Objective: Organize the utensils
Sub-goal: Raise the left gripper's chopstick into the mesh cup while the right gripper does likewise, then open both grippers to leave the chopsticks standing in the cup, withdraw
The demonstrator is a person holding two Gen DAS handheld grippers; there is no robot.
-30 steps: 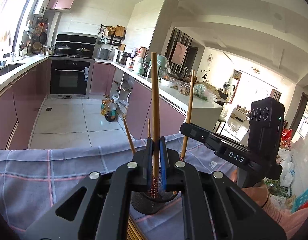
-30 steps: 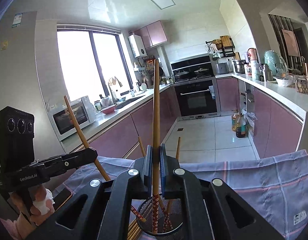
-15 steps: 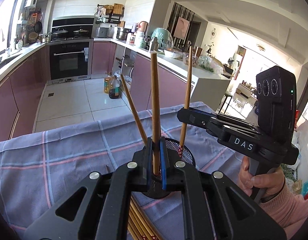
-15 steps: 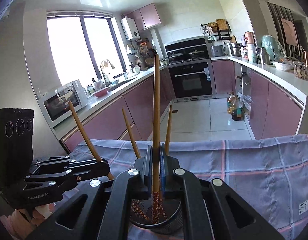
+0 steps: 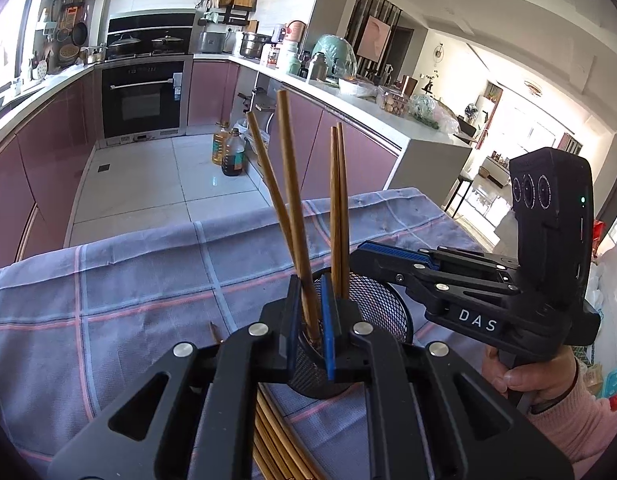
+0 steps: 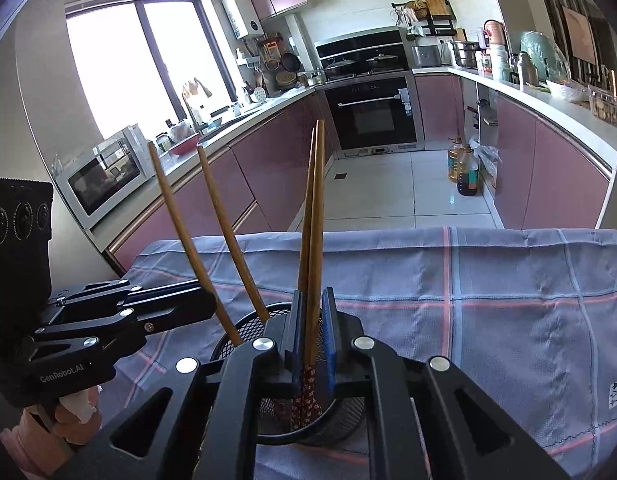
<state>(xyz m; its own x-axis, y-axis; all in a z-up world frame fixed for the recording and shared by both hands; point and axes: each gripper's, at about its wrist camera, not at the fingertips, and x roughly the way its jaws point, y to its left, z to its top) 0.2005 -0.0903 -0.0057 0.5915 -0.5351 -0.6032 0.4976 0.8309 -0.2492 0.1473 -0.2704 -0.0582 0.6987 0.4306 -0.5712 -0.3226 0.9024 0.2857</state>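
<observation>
A black mesh holder (image 5: 384, 308) stands on the checked cloth with several brown chopsticks upright in it. My left gripper (image 5: 308, 280) is right over its near rim. Its jaws are opening, and one chopstick (image 5: 292, 184) stands loose between them, its lower end in the holder. My right gripper (image 6: 312, 294) hangs over the same holder (image 6: 244, 332) from the other side. Its jaws are opening too, around a chopstick (image 6: 317, 216) with a red patterned end that rests inside the mesh. Each gripper shows in the other's view: the right gripper (image 5: 358, 256), the left gripper (image 6: 208, 304).
More loose chopsticks (image 5: 276, 440) lie on the blue-and-pink checked cloth (image 5: 128, 280) under my left gripper. A hand in a pink sleeve (image 5: 548, 384) holds the right gripper. Behind the table's far edge are a kitchen floor, oil bottles (image 5: 228, 152) and pink cabinets.
Both grippers have sunk and tipped downward, lowering their chopsticks into the mesh holder. The jaws of both have parted a little, and the chopsticks now lean freely.
</observation>
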